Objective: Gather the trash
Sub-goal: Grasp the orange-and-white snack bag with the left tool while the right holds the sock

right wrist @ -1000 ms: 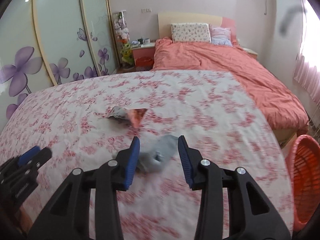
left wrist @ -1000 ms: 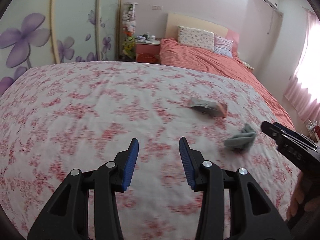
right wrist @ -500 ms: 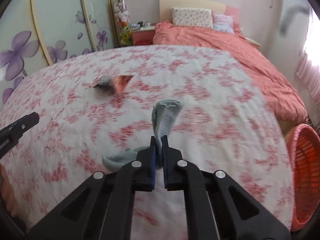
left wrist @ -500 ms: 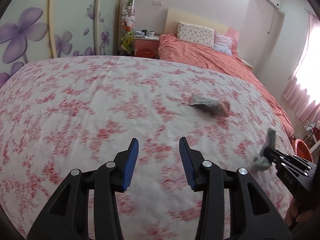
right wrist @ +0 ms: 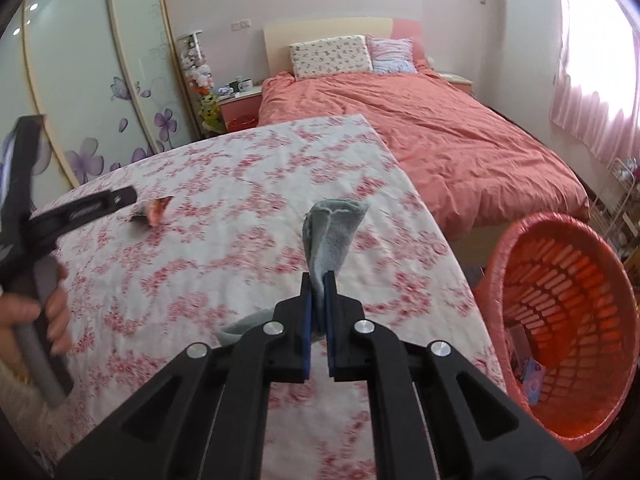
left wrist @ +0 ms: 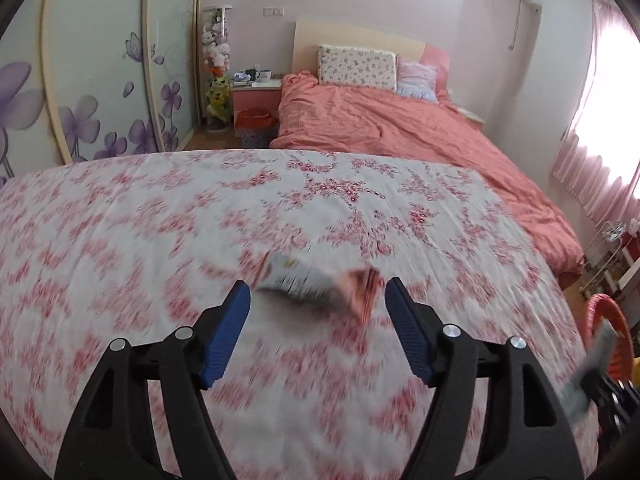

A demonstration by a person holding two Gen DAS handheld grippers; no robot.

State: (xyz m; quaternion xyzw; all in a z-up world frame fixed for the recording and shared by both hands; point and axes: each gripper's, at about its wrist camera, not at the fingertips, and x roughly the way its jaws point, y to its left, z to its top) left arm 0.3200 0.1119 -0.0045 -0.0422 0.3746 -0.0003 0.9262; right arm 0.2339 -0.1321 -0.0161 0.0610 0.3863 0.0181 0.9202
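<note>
The right gripper point(right wrist: 319, 300) was clamped on a grey cloth scrap point(right wrist: 334, 236), which stood up between the closed pads above the right edge of the floral bedspread point(right wrist: 224, 200). The left gripper point(left wrist: 318, 330) was spread wide, its blue pads either side of a crumpled wrapper point(left wrist: 316, 286) lying on the bedspread toward the right edge (blurred, so contact could not be confirmed).

Recommended procedure for the step in hand, as a judgement:
1. Carry the scrap clear of the bedspread edge and over the mouth of the red basket point(right wrist: 500, 264) before releasing; the loose tail hanging below the pads may snag the rim.
2. Release only when the whole scrap hangs inside the rim.
3. For the wrapper, lower the left pads until they straddle its body, then close firmly; thin foil will likely slip or crush.

Containers: the red basket stood on the floor just beside the right edge of the bedspread. It already held a few small items at the bottom, their identity unclear.
</note>
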